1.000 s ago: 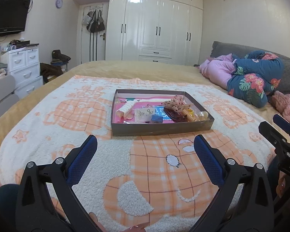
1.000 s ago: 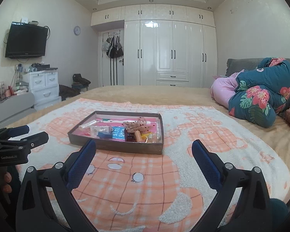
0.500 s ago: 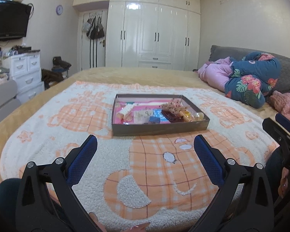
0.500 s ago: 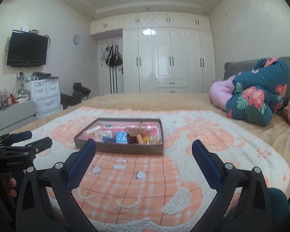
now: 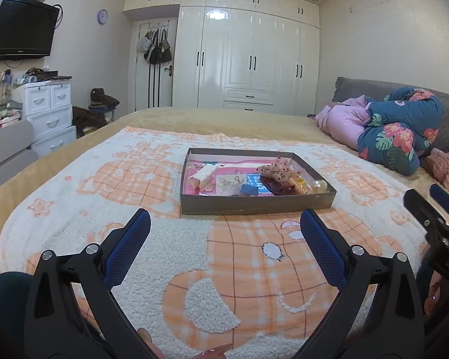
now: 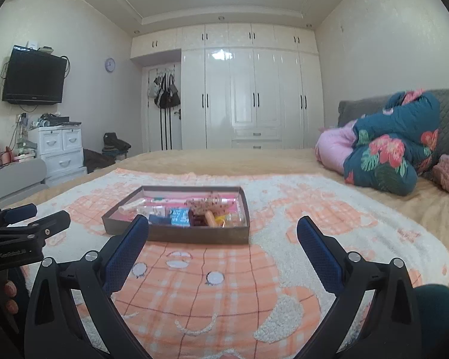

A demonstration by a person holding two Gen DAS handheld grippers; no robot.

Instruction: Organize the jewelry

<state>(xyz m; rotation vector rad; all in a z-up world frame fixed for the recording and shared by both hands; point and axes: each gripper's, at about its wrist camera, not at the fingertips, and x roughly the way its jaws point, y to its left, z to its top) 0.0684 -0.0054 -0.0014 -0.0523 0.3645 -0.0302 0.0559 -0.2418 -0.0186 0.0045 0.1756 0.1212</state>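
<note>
A shallow grey-brown tray (image 5: 256, 205) of jewelry and hair accessories sits on an orange-and-white plaid fleece blanket (image 5: 248, 266) spread over a bed, well ahead of two handheld grippers. The left gripper (image 5: 224, 227) hovers low over the blanket with its blue-padded fingers (image 5: 128, 248) spread wide and nothing between them; the right gripper (image 6: 223, 233) is likewise released and empty — both stand apart from the tray. Inside the tray, on a pink lining, lie a pale tube-shaped item (image 5: 205, 175) at the left, a card of earrings (image 5: 229, 183) near the middle, a small blue box (image 5: 249, 190) against the near wall, and a dotted fabric bow (image 5: 277, 172) atop a dark hair clip (image 5: 274, 186) toward the right, with an orange coiled tie (image 5: 296, 187) and a clear bauble (image 5: 318, 185) beside it. A floral quilt (image 5: 401, 131) is bundled at the bed's right — white wardrobes (image 5: 248, 59) line the far wall.
</note>
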